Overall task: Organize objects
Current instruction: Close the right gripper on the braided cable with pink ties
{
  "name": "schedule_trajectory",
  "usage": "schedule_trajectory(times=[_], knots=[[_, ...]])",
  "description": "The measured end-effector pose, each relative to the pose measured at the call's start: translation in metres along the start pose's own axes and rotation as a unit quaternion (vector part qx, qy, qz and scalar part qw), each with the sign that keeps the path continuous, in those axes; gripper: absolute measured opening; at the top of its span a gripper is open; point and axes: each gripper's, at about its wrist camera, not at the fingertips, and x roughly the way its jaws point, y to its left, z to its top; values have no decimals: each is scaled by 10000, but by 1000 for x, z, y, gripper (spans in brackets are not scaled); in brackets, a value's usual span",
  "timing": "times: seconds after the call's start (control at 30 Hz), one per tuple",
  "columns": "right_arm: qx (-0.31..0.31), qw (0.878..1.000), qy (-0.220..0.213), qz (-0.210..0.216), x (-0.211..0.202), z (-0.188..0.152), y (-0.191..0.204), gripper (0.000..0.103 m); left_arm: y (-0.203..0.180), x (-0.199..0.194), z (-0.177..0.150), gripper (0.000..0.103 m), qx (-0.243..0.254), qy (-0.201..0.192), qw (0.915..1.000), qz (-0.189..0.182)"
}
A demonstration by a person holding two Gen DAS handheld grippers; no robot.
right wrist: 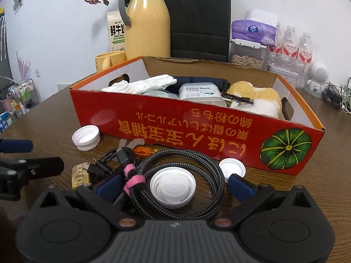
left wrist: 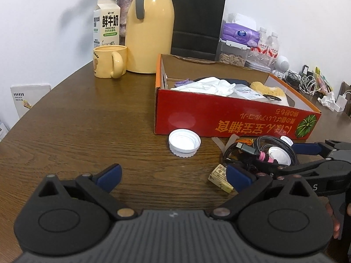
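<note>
I hold my right tongs (right wrist: 174,186) low over the clutter in front of the red cardboard box (right wrist: 197,131), jaws spread wide to either side of the braided cable coil (right wrist: 186,164) and the white lid (right wrist: 173,187) lying inside its loop, so one squeeze could take either. The coil is grey-black weave, bound by a pink strap (right wrist: 131,179), resting on the surface (left wrist: 76,120) just beside the box's front wall. My left tongs (left wrist: 173,176) hover apart and empty over bare wood, kept clear. A larger white cap (left wrist: 184,143) lies open side up near the box, and a small yellowish packet (left wrist: 220,177) sits by the cables
</note>
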Motion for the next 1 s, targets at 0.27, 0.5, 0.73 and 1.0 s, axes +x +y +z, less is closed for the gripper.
schedule_trajectory(times=[0.27, 0.5, 0.73, 1.0], knots=[[102, 9998, -82, 156, -3, -3, -3, 93, 2, 1, 0, 103, -97, 1, 10000, -1], [10, 9994, -300, 147, -12, -6, 1, 93, 4, 2, 0, 103, -155, 19, 9999, 13], [65, 9986, -507, 130, -21, -7, -3, 93, 2, 1, -1, 103, -124, -29, 9999, 29], [228, 9970, -736, 105, -33, -10, -14, 93, -17, 1, -4, 103, 388, -31, 9992, -99]])
